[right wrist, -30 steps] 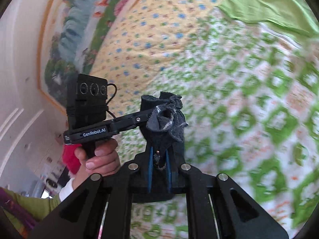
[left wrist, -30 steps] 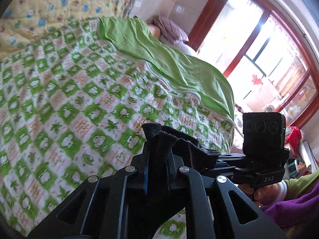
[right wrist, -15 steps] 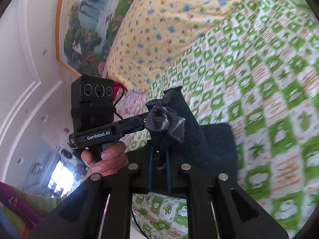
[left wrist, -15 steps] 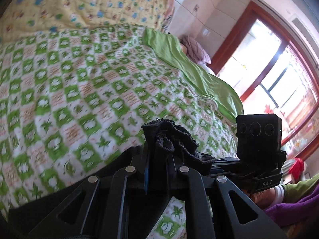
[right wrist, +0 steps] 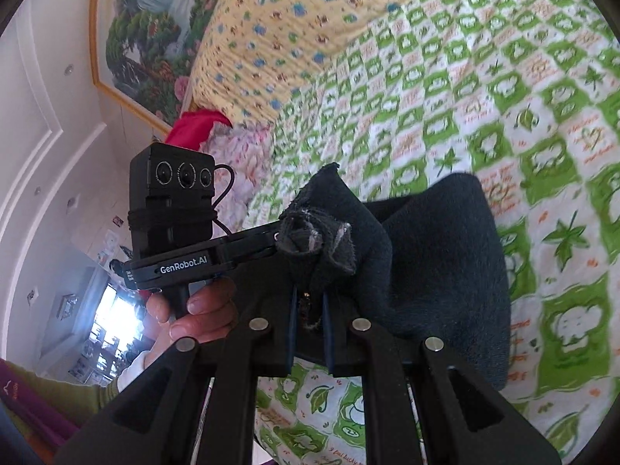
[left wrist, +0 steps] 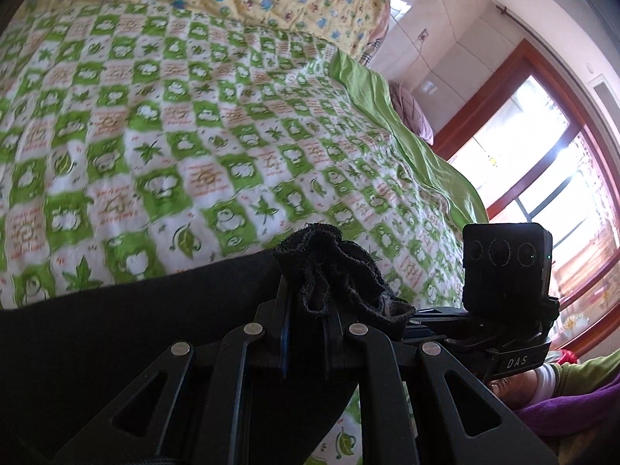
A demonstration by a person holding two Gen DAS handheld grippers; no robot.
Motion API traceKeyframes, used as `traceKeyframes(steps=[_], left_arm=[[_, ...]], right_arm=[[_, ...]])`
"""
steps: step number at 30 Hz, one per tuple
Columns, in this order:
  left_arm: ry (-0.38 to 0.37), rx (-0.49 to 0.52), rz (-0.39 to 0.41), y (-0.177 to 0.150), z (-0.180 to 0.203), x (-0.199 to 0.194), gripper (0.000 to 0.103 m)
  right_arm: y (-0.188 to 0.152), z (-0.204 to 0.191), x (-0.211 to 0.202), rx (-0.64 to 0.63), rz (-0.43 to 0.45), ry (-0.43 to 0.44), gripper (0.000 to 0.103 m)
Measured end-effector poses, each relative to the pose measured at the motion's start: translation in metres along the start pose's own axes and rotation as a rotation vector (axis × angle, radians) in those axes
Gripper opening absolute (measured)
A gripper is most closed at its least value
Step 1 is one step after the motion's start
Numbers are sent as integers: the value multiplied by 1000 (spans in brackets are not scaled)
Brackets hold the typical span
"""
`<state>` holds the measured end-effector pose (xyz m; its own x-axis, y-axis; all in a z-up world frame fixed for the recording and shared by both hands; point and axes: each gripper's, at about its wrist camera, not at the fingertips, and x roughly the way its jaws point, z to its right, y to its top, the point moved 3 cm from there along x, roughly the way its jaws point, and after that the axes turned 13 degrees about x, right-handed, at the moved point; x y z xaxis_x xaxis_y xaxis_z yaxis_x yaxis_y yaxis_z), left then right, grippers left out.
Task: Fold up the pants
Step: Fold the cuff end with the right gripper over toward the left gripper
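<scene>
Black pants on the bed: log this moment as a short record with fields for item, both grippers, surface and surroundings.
item: black pants, bunched edge pinched at both grippers, the rest draping down onto the bed
left gripper: shut on the pants, a wad of fabric sticking up past the fingers
right gripper: shut on the pants
surface: green-and-white checked bedspread
surroundings: yellow patterned quilt at the head of the bed; plain green sheet along the far edge; red-framed window
</scene>
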<state>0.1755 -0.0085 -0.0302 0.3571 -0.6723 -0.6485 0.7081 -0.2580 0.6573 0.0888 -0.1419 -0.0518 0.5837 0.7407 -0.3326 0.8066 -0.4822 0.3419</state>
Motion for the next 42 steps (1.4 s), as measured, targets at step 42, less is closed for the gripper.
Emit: traceKeyframes(steps=[42], left_arm=[[451,-538,300,-147,-26,-176,34]], right_arm=[[-26,-72,65,-193,-178,-1,47]])
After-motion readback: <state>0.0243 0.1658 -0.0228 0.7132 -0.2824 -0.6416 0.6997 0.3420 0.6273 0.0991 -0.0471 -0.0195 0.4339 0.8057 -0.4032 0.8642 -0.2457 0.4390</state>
